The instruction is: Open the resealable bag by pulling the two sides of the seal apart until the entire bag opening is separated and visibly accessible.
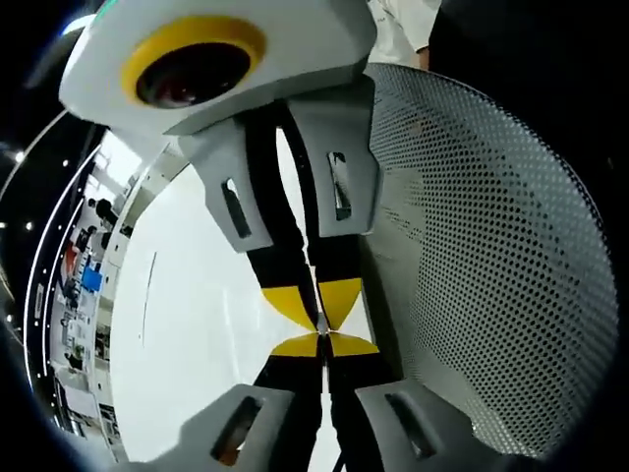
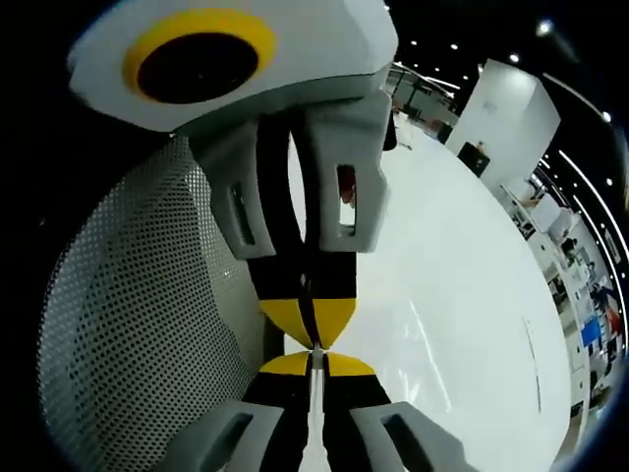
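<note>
The resealable bag looks like a grey sheet covered in small dark dots. It spreads to the right of the jaws in the left gripper view and to the left, as the bag, in the right gripper view. Its straight edge runs up to where the two grippers meet tip to tip. My left gripper is shut, with a thin pale strip pinched between its yellow-tipped jaws. Facing it from above, my right gripper is also closed. In its own view the right gripper nips the same thin strip, opposite the left gripper.
A white table lies behind the grippers, also seen as the table. Shelves with coloured items line the far room. A white pillar stands at the back. A pale sleeve shows at the top.
</note>
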{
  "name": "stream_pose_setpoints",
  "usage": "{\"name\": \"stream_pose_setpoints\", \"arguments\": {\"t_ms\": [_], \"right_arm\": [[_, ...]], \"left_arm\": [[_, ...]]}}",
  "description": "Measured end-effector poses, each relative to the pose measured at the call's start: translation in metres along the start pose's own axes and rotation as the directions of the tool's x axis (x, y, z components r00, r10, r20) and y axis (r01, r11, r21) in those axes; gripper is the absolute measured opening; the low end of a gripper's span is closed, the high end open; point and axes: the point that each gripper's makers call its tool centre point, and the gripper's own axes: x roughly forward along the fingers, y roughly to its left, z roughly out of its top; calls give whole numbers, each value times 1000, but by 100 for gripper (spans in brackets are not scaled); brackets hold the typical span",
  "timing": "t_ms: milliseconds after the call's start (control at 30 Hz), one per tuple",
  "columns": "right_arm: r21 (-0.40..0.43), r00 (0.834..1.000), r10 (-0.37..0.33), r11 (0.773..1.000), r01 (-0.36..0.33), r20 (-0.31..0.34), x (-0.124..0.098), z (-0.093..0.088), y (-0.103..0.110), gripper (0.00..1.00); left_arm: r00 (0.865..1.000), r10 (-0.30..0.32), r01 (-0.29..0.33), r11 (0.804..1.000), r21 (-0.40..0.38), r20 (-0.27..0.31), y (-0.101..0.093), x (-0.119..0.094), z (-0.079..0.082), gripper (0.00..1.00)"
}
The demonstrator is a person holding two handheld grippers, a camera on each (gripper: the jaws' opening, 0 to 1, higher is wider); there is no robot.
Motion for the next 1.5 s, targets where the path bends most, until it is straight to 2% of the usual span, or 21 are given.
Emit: {"name": "stream_pose_setpoints", "arguments": {"t_ms": [100, 167, 333, 667, 767, 800, 833, 867, 1033, 1133, 1233, 1333, 1433, 1500], "right_arm": [[5, 1000, -2, 1000, 2, 11, 0, 0, 1, 0], [-14, 1000, -5, 1000, 5, -4, 2, -2, 3, 0], [1, 1000, 0, 1000, 0, -2, 1, -3, 1, 0], [30, 999, 15, 999, -13, -44, -1, -28, 1, 0], [56, 999, 13, 998, -11, -48, -2, -27, 2, 0], [54, 999, 16, 998, -14, -49, -2, -27, 2, 0], [50, 998, 17, 999, -14, -55, -2, -28, 3, 0], [37, 998, 10, 999, -7, -59, -3, -28, 3, 0], [56, 999, 1, 998, 1, -36, -6, -23, 0, 0], [43, 1000, -3, 999, 5, -31, -5, -17, 1, 0], [41, 1000, -4, 999, 5, -26, -4, -15, 1, 0], [39, 1000, -4, 999, 5, -30, -4, -15, 2, 0], [37, 1000, 0, 999, 1, -27, -3, -14, 6, 0], [36, 1000, -3, 999, 4, -25, -3, -13, 6, 0]], "left_arm": [[1000, 6, -6, 1000, 16, 6, -1, -2, 0, 0], [1000, -11, 11, 1000, -16, -10, -2, -1, -2, 0], [1000, -3, 3, 1000, -6, -5, -1, -1, -1, 0], [1000, -11, 11, 1000, -20, 1, -6, -5, -4, 0], [1000, -17, 17, 999, -30, 5, -6, -4, -3, 0], [999, -52, 52, 998, -42, 13, -11, -3, -3, 0], [998, -46, 49, 996, -80, 38, -9, -3, -1, 0], [999, 1, 3, 995, -102, 41, -2, -4, -2, 0], [1000, 9, -6, 995, -104, 25, -3, -2, -2, 0], [999, -1, 4, 995, -99, 34, -6, 2, 4, 8], [1000, -4, 6, 996, -86, 30, -7, 5, 7, 9], [999, -5, 10, 993, -117, 47, -7, 8, 9, 7], [1000, 13, -9, 992, -124, 26, -4, 9, 5, 0], [1000, 11, -9, 991, -136, 13, -4, 9, 3, 0]]}}
